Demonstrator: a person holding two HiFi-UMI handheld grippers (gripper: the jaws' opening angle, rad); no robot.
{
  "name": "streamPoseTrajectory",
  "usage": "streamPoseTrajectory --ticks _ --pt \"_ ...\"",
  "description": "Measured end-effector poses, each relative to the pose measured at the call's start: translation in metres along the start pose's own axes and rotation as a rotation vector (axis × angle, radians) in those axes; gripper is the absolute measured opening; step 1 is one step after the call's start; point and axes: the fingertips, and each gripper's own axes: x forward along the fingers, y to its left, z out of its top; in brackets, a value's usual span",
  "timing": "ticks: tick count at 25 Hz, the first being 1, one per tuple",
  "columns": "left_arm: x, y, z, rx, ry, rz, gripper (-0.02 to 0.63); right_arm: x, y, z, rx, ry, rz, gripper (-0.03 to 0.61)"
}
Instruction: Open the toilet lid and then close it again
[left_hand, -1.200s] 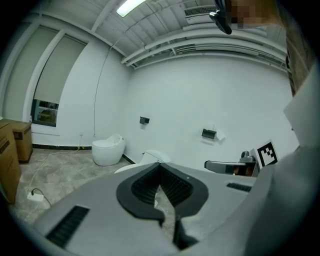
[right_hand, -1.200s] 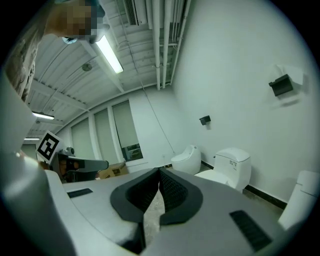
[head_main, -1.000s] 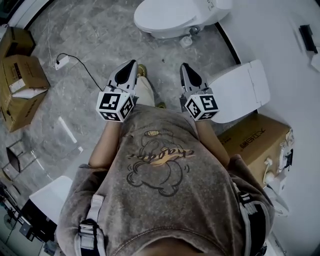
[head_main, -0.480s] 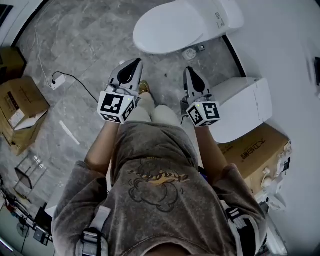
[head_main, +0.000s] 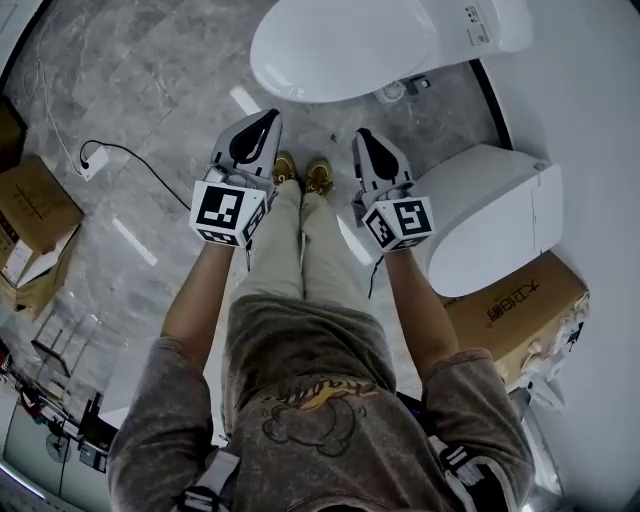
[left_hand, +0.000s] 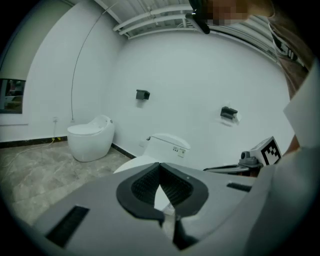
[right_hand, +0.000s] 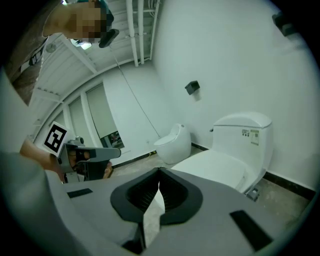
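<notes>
Head view, nearest: person's grey sweatshirt, both forearms stretched forward. Left gripper and right gripper are held side by side in the air above the person's brown shoes, pointing forward. In each gripper view the jaws are pressed together at the tips, with nothing between them: left gripper, right gripper. Grey marble floor below.

Just ahead of the shoes is the white toilet. Its toilet lid is down flat, and neither gripper touches it. The lid also shows in the right gripper view.

Right of the person is a second white toilet, with a cardboard box beside it. A power strip lies on the floor to the left. A round toilet stands farther off against the white wall.
</notes>
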Motion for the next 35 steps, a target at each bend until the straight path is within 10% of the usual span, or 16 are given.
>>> streamPoseTrajectory --ticks 16,35 --pt "0.114 0.076 -0.254 -0.069 0.143 0.044 0.009 0.130 -0.069 -0.227 0.070 0.124 -0.001 0.026" --pt "0.131 0.079 -0.261 -0.102 0.137 0.027 0.008 0.142 -0.084 -0.226 0.052 0.127 -0.014 0.026"
